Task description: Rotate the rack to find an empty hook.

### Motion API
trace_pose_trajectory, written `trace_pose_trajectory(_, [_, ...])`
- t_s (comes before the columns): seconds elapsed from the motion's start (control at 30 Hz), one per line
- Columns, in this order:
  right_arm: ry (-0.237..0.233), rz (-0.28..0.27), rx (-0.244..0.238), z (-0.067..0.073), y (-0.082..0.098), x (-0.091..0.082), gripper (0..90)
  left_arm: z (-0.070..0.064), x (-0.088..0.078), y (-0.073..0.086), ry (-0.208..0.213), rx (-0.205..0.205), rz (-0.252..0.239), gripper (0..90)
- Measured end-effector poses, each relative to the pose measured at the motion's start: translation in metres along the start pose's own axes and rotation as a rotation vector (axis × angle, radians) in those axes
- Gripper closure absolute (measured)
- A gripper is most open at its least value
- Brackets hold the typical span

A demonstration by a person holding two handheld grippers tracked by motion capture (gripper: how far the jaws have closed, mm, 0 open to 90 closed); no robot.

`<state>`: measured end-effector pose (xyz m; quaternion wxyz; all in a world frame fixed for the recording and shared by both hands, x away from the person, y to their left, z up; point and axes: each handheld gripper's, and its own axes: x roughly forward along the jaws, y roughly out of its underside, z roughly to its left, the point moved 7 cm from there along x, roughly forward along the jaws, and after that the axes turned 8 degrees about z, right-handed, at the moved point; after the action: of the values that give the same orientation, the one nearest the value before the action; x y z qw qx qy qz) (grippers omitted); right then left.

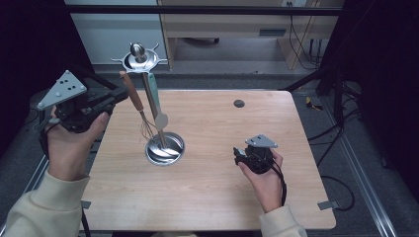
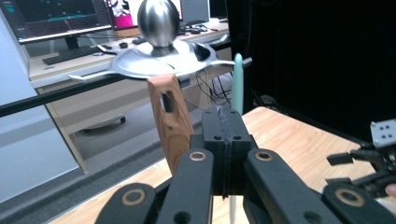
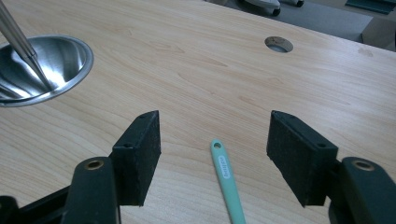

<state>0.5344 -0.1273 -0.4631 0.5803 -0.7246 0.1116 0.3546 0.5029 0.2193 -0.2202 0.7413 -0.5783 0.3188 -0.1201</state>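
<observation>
A steel utensil stand rises from its round base (image 1: 164, 148) to a hooked top disc (image 1: 140, 59) with a ball knob (image 2: 159, 21). Two utensils hang from the disc: a whisk with a wooden handle (image 1: 132, 93) (image 2: 170, 116) and a mint-green spatula (image 1: 153, 91) (image 2: 238, 84). My left gripper (image 1: 120, 94) (image 2: 224, 140) is raised at the left. Its jaws are pressed together with nothing between them, just right of the wooden handle. My right gripper (image 1: 239, 156) (image 3: 215, 154) rests low over the table, open. A mint-green utensil handle (image 3: 227, 182) lies on the wood between its jaws, untouched.
The wooden table (image 1: 222, 197) has a cable hole (image 1: 239, 103) (image 3: 279, 44) at the back right. The stand's base (image 3: 46, 65) lies left of the right gripper. The right gripper (image 2: 369, 163) shows far off in the left gripper view. A desk with monitors (image 2: 56, 18) stands beyond the table.
</observation>
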Motion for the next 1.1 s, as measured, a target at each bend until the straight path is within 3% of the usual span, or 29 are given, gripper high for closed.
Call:
trace_pose_trajectory(0.2, [-0.003, -0.002, 0.001, 0.000, 0.000, 0.000, 35.3, 0.006, 0.001, -0.006, -0.028, -0.007, 0.002, 90.0])
trace_pose_trajectory(0.4, [-0.001, -0.003, -0.001, -0.001, 0.000, -0.001, 35.4, 0.011, 0.004, -0.009, -0.028, -0.037, -0.002, 90.0])
trace_pose_trajectory(0.6, [-0.004, -0.003, 0.006, -0.002, 0.000, -0.002, 35.3, 0.014, 0.006, -0.012, -0.042, -0.035, 0.001, 90.0])
trace_pose_trajectory(1.1, [-0.003, 0.000, 0.006, -0.003, 0.001, -0.003, 35.4, 0.016, 0.010, -0.013, -0.036, -0.050, 0.008, 90.0])
